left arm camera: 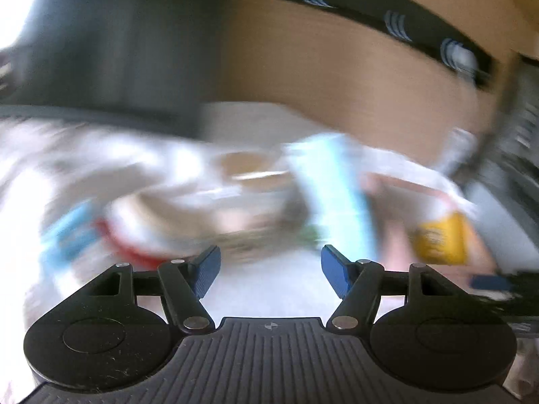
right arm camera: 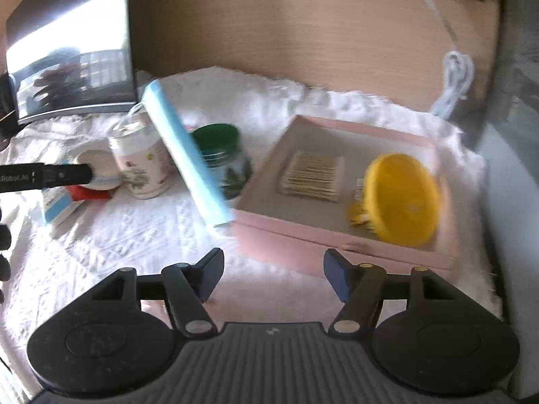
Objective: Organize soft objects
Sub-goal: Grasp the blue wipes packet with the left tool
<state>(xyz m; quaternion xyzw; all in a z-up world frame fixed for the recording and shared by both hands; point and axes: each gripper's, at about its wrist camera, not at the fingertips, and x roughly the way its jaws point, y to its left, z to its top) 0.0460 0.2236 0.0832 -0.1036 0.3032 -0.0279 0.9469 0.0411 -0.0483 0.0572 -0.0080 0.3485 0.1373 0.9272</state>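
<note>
A pink tray lies on a white textured cloth. In it are a pack of cotton swabs and a yellow round container on its side. A light blue flat box leans against the tray's left edge. My right gripper is open and empty, in front of the tray. My left gripper is open and empty; its view is blurred by motion, with the blue box and yellow container ahead. The left gripper also shows at the left edge of the right wrist view.
Left of the blue box stand a white floral canister, a green-lidded jar, a white and red round thing and a small blue and white box. A dark monitor and a wooden panel stand behind. A white cable hangs at right.
</note>
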